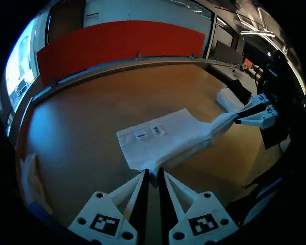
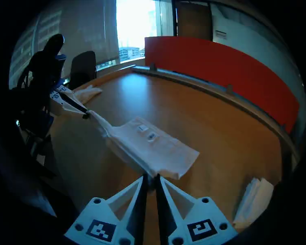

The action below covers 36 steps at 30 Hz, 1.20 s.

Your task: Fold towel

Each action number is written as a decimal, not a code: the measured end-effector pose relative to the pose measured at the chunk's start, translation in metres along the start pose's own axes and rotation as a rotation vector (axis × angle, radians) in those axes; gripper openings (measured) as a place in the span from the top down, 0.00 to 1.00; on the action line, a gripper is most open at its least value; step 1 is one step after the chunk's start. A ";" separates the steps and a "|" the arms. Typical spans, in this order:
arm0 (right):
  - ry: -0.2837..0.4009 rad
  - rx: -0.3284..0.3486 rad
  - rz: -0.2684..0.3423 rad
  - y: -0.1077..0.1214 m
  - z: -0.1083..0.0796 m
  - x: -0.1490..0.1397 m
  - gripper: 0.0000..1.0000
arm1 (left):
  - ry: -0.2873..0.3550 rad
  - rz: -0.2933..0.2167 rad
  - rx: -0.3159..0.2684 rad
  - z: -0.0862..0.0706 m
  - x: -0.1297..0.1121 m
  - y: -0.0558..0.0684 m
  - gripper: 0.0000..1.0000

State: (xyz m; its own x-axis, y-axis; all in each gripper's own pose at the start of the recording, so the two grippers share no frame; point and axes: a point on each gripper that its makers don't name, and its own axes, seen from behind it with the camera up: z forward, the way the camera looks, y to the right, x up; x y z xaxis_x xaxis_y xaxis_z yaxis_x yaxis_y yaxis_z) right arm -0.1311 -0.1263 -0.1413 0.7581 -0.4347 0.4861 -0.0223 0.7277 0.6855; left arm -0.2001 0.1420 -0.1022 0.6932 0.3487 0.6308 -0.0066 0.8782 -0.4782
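A white towel (image 1: 169, 139) with two small labels lies on the wooden table (image 1: 92, 122), its near long edge lifted off the surface. In the left gripper view my left gripper (image 1: 153, 171) is shut on the towel's near corner. Farther right, my right gripper (image 1: 237, 118) pinches the other corner of the same edge, pulled into a taut point. In the right gripper view the towel (image 2: 153, 147) runs from my right gripper (image 2: 151, 176), shut on its corner, to my left gripper (image 2: 87, 114) at the left, which also holds cloth.
A red partition (image 1: 120, 41) runs along the table's far side. A folded white stack (image 1: 228, 100) lies near the right gripper, and loose white cloth (image 1: 30, 179) sits at the left edge. Dark chairs (image 2: 81, 67) stand by the window.
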 end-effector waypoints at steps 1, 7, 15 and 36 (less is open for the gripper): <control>0.000 -0.001 -0.002 0.001 0.000 0.001 0.86 | 0.002 -0.002 0.000 0.000 0.001 0.000 0.84; -0.002 -0.005 -0.017 0.009 0.007 0.006 0.86 | 0.010 -0.013 0.006 0.006 0.007 -0.005 0.84; -0.014 -0.025 -0.038 0.034 0.030 0.015 0.86 | 0.010 -0.039 0.020 0.030 0.020 -0.019 0.84; -0.099 -0.040 0.026 0.079 0.097 0.004 0.86 | -0.053 -0.072 0.035 0.108 0.017 -0.053 0.84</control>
State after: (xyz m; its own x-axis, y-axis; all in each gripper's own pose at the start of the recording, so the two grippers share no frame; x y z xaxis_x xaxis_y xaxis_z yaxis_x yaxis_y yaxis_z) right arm -0.1929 -0.1225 -0.0327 0.6892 -0.4648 0.5559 -0.0130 0.7591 0.6508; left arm -0.2652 0.1371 -0.0005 0.6538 0.2998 0.6947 0.0161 0.9124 -0.4089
